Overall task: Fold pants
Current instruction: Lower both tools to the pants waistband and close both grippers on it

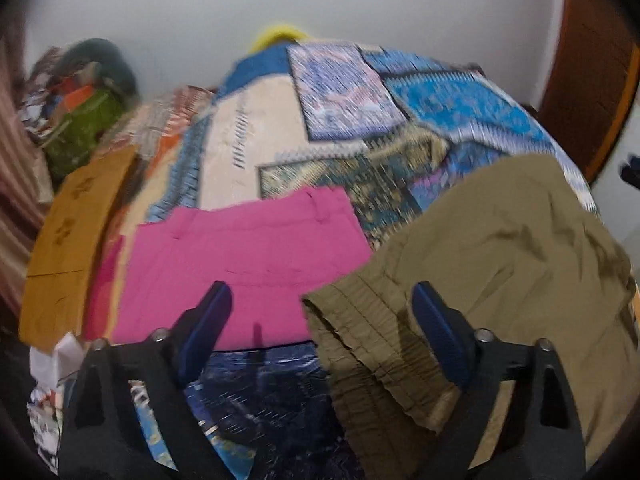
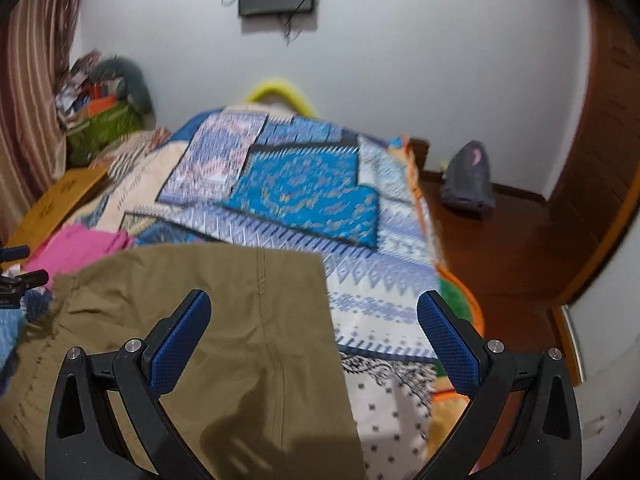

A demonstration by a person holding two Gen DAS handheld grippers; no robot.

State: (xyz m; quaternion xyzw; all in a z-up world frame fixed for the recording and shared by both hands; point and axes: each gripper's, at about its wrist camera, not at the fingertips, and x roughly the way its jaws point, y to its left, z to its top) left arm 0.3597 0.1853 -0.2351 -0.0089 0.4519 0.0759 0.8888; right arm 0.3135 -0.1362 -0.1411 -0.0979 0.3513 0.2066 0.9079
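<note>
Olive pants lie on the bed, partly folded by the look of it, waistband rumpled. Left tool and right tool both released, hovering empty. Pink pants alongside look done.

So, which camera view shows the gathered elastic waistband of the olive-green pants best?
The left wrist view. There the gathered elastic waistband of the olive-green pants lies close, between the open fingers of the left gripper. The right wrist view shows it only small, at the left edge.
</note>
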